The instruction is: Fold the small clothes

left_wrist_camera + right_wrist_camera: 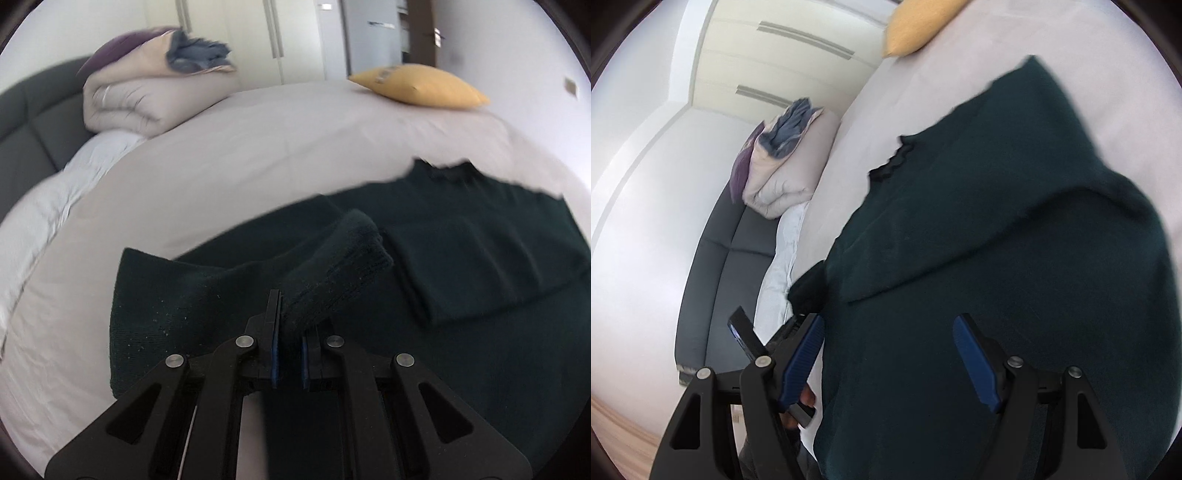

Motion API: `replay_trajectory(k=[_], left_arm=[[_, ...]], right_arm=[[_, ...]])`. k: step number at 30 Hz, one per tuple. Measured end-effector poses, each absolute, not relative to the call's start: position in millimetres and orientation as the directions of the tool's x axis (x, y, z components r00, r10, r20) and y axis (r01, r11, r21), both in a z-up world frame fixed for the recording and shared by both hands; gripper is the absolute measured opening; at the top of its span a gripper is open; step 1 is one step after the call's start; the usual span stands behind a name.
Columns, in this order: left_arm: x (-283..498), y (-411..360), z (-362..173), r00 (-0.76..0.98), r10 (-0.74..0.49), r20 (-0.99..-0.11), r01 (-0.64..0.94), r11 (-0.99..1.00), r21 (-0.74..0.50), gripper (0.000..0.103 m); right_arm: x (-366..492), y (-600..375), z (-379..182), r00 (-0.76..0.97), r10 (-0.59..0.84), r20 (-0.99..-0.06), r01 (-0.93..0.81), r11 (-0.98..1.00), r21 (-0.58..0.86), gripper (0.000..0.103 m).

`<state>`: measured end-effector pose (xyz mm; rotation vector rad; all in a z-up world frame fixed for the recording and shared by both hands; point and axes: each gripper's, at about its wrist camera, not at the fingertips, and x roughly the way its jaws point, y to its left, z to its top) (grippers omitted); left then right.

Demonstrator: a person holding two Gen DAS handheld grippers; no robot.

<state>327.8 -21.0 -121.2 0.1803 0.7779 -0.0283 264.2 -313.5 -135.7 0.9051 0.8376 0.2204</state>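
A dark green knit sweater (461, 251) lies spread on the pale bed sheet (258, 147), one sleeve folded across its body. My left gripper (290, 332) is shut on the sweater's other sleeve cuff (343, 266), which sticks up between the pads. In the right wrist view the same sweater (997, 258) fills the middle and right. My right gripper (886, 354) is open just above the sweater's body, with its blue pads (975, 362) wide apart and nothing between them. The left gripper shows at the sweater's left edge (798, 328).
A yellow cushion (421, 86) lies at the far side of the bed. A folded beige duvet (147, 99) with a purple pillow and grey cloth on top sits by the dark headboard (29, 129). White wardrobe doors (783, 55) stand behind.
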Motion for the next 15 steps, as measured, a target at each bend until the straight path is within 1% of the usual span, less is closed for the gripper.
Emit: replay_trajectory(k=[4,7,10,15], left_arm=[[308,-43,-126,0.745,0.060,-0.664,0.098,0.975,0.198,0.007],[297,-55,-127,0.777,0.081,-0.624,0.100,0.963,0.249,0.007],[295,-64,-126,0.801,0.100,-0.591,0.112,0.944,0.311,0.007],[278,-78,-132,0.815,0.116,-0.568,0.131,0.918,0.375,0.007]], right_arm=[[312,-283,-141,0.595,0.590,-0.545,0.125,0.602,0.789,0.076],[358,-244,-150,0.508,0.716,-0.478,0.078,0.515,0.854,0.076],[391,-207,-160,0.440,0.791,-0.425,0.063,0.445,0.893,0.076],[426,-171,-168,0.390,0.837,-0.384,0.075,0.387,0.919,0.076]])
